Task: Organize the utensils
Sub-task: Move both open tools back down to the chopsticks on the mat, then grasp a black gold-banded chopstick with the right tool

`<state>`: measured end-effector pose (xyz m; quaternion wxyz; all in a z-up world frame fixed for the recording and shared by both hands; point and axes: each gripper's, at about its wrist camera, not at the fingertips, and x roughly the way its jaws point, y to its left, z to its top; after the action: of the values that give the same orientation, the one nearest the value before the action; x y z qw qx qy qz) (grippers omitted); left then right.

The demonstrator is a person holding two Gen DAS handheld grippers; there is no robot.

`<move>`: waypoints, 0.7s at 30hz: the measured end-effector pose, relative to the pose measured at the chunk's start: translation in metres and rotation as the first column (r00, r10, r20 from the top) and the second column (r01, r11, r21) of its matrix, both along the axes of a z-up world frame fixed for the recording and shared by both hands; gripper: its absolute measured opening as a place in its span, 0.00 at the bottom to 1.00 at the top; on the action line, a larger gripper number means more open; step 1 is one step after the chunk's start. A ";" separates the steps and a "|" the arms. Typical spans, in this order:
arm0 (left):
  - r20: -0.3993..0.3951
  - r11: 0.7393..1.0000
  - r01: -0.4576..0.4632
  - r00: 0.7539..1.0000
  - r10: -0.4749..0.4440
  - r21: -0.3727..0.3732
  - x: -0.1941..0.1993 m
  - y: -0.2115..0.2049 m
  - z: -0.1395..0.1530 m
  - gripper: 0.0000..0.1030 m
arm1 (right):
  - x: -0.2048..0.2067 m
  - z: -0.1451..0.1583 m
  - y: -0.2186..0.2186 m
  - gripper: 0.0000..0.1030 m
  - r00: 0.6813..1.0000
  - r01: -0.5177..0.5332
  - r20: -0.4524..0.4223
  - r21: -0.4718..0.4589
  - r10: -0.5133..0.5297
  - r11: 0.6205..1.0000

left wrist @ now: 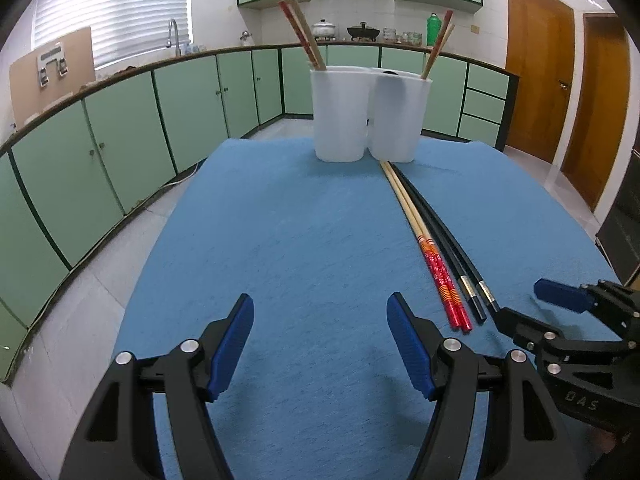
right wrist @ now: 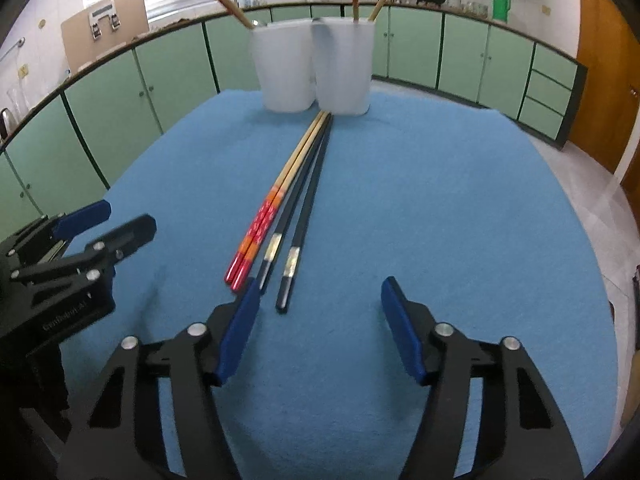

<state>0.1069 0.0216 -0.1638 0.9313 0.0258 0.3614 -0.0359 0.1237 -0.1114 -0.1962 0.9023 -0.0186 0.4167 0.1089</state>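
Your left claw (left wrist: 320, 344) hung with its jaws apart and empty over the blue tabletop (left wrist: 300, 220). Your right claw (right wrist: 316, 328) also stood apart, clamped on nothing, its left pad beside the black chopsticks (right wrist: 304, 208). The red-ended chopsticks (right wrist: 276, 200) lay touching them, tips toward two white holders (right wrist: 316, 68).
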 end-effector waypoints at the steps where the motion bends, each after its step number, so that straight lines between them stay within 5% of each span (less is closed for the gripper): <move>1: -0.003 1.000 -0.001 1.000 0.001 -0.001 0.000 0.000 0.000 0.66 | 0.001 -0.002 0.002 0.52 1.000 -0.002 -0.009 -0.004 0.002 1.000; 10: -0.020 1.000 0.001 1.000 -0.001 -0.010 0.003 0.002 -0.004 0.66 | 0.003 -0.005 0.010 0.38 1.000 -0.009 -0.029 -0.037 0.008 0.999; 16: -0.031 1.000 0.005 1.000 -0.005 -0.013 0.005 0.001 -0.006 0.66 | 0.003 -0.006 0.016 0.08 0.999 -0.039 -0.025 -0.046 0.038 0.998; 21: -0.047 1.000 0.024 0.999 -0.025 -0.018 0.007 -0.005 -0.008 0.66 | 0.004 -0.004 0.009 0.06 0.999 -0.023 -0.034 -0.015 0.022 1.000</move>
<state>0.1139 0.0168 -0.1718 0.9222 0.0210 0.3827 -0.0511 0.1277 -0.1025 -0.2005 0.8937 -0.0284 0.4325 0.1160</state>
